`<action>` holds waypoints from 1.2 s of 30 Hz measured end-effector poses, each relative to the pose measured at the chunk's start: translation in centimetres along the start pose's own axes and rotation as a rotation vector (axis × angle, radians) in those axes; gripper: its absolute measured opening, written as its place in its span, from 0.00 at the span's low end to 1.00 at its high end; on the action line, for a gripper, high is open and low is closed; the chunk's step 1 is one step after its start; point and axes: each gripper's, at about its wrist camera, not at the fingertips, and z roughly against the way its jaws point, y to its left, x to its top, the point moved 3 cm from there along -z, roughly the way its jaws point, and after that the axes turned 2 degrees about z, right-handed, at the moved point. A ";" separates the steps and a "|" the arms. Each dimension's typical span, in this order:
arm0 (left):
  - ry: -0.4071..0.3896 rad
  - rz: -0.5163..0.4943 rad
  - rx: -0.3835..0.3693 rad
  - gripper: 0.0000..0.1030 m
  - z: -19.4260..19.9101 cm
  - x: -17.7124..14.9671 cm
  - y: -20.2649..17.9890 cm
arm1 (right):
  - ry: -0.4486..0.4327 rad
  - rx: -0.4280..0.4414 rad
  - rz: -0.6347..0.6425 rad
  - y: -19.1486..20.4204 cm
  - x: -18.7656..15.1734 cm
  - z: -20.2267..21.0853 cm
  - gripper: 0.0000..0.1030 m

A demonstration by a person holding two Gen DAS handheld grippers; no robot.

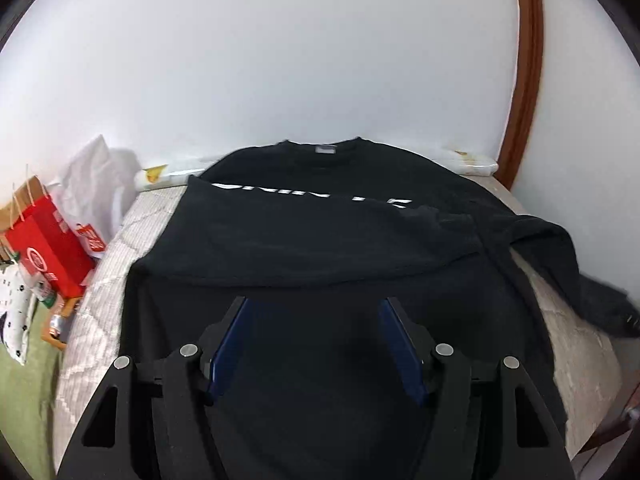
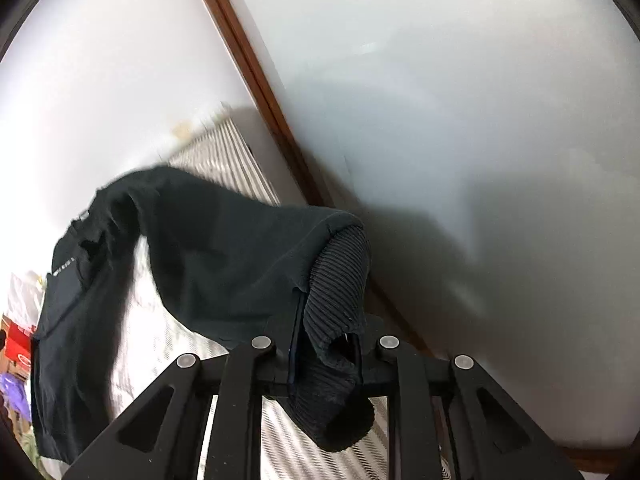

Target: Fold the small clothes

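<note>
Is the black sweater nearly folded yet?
Not nearly. One sleeve already lies folded across the black sweater on the striped bedcover. The right gripper is pinching the ribbed cuff of the other sleeve. The left gripper hovers open. Folding the body remains.

Red bag (image 1: pixel 48 248) w/ white bag (image 1: pixel 96 184)

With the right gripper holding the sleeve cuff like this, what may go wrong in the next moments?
1. The right gripper pinches only the ribbed cuff of the black sweatshirt; the thick knit may slip out during the fold.
2. The open left gripper pins nothing, so pulling the sleeve could drag the body across the pale striped bed cover and undo the fold.
</note>
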 end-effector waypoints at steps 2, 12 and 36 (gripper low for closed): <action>-0.004 0.005 0.007 0.62 0.3 0.0 1.6 | -0.057 -0.022 0.026 1.4 1.9 1.6 0.18; -0.019 0.034 0.031 0.62 0.5 0.1 7.6 | -0.285 -0.134 0.137 7.3 14.7 7.6 0.18; 0.023 0.108 0.057 0.62 -3.4 2.4 13.1 | -0.236 0.147 0.250 31.2 21.3 4.8 0.18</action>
